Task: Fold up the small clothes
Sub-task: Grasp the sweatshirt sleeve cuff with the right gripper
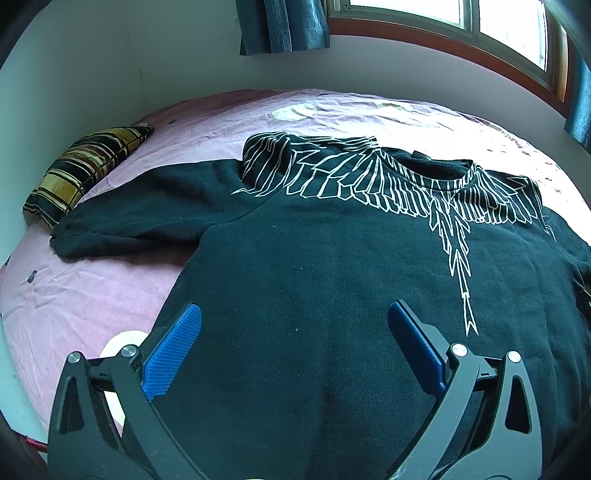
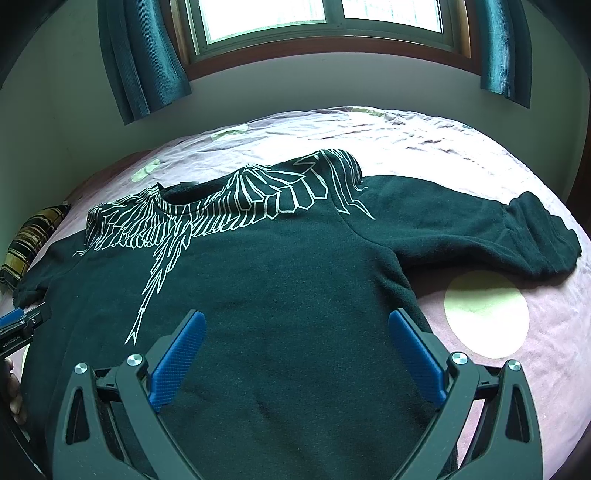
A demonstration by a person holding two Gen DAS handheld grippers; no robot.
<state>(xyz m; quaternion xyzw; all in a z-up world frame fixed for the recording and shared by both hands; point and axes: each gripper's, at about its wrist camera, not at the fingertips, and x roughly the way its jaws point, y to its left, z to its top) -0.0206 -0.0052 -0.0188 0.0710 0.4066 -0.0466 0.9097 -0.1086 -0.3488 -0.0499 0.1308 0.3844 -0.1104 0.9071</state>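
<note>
A black sweatshirt (image 1: 314, 258) with a white feather print across the shoulders lies flat, front up, on a pink bed sheet (image 1: 74, 302). Its collar (image 1: 436, 166) points toward the window, and both sleeves spread out sideways. My left gripper (image 1: 295, 325) hovers open over the lower left part of the body, nothing between its blue pads (image 1: 173, 350). My right gripper (image 2: 295, 328) is open over the lower right part of the sweatshirt (image 2: 277, 288), near the armpit of the right sleeve (image 2: 498, 236). The left gripper's tip (image 2: 22, 321) shows at the left edge of the right wrist view.
A plaid yellow-and-black pillow (image 1: 81, 170) lies at the bed's left end by the wall. Behind the bed are a window (image 2: 314, 18) and teal curtains (image 2: 144, 55). The sheet (image 2: 517, 354) carries pale round patches (image 2: 485, 314). A hand (image 2: 14, 398) shows at the far left.
</note>
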